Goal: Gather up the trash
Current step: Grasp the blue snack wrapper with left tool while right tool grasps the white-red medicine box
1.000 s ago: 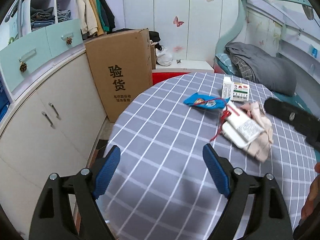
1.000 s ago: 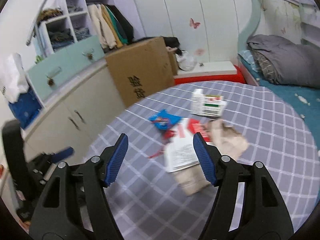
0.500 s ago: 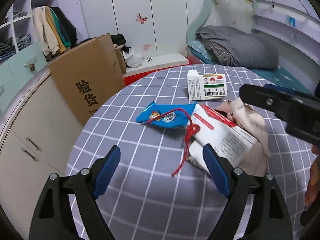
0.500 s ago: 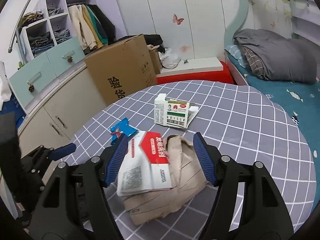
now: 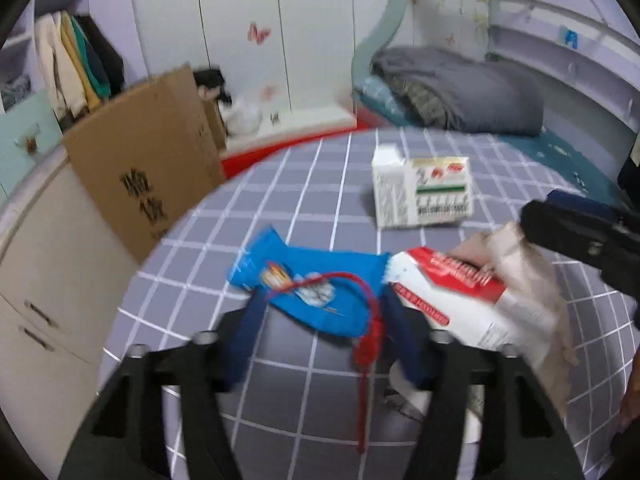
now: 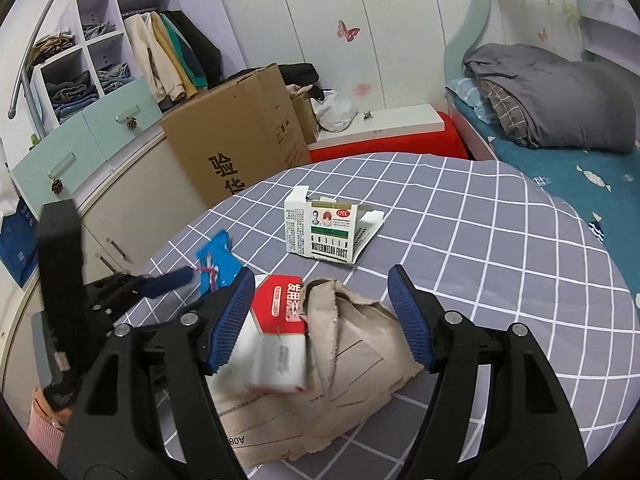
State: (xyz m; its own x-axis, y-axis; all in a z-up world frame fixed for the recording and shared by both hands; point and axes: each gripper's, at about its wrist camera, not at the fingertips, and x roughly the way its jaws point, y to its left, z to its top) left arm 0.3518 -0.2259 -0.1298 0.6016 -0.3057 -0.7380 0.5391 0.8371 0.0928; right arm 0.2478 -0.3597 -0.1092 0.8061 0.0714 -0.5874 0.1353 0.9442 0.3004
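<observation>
Left gripper [image 5: 320,320] nearer now, jaws closing around blue wrapper [image 5: 312,284]; right gripper [image 6: 320,320] open, empty.

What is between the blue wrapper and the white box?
Just bare checked tablecloth lies between the blue wrapper and the white box, seen in the right wrist view.

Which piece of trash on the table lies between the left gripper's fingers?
The blue snack wrapper, with a red string across it. The white carton, the red-and-white packet and the brown paper lie outside the closing left gripper.
</observation>
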